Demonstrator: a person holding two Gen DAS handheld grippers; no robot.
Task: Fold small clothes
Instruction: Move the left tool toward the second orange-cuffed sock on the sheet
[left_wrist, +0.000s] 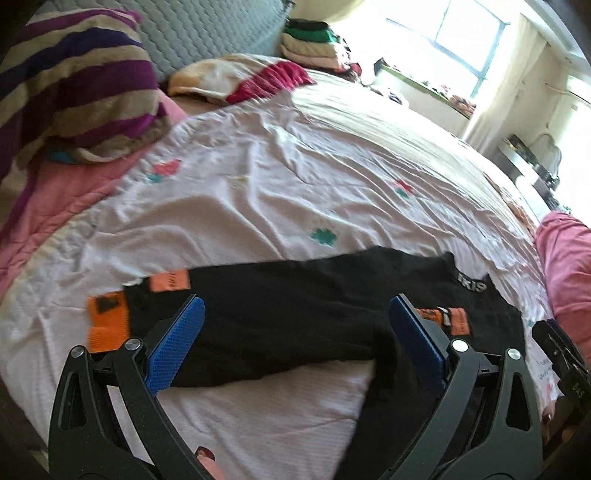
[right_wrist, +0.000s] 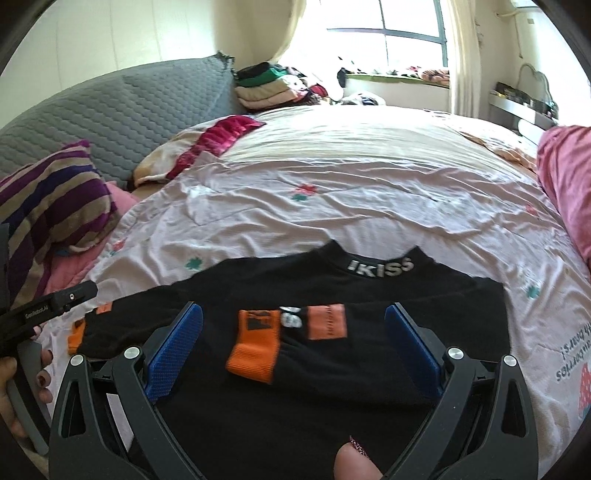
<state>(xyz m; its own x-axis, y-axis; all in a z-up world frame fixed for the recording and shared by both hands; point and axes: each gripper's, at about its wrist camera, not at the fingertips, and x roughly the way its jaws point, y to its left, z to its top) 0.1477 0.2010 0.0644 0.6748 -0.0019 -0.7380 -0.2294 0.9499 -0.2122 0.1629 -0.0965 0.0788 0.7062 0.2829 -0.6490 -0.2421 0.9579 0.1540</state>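
**Black top laid flat on the bed, both grippers wide apart above it**

Black top (left_wrist: 288, 325), seen from the left wrist, lies on the white bedspread (left_wrist: 258, 192) with its long axis running across the picture, left to right. One sleeve reaches out to the left and ends in an orange cuff (left_wrist: 107, 321). The collar, with its grey lettering (left_wrist: 471, 282), points up and to the right, away from the camera. The left gripper (left_wrist: 295, 332) hangs over the middle of the garment, its blue-padded fingers spread wide and holding nothing. A striped blanket (left_wrist: 74, 81) is bunched at the far left, well apart from the top. Part of the right gripper (left_wrist: 561, 350) shows at the right edge.

From the right wrist, the top (right_wrist: 388, 288) fills the near part of the bed, collar pointing away toward the window (right_wrist: 384, 37). A second sleeve is folded in across the chest, so its orange cuff (right_wrist: 255, 347) rests near the middle. The right gripper (right_wrist: 293, 339) sits above it, fingers far apart, clamping nothing. At the left edge a hand (right_wrist: 22, 373) grips the left tool's handle. A grey headboard (right_wrist: 122, 110) stands behind.
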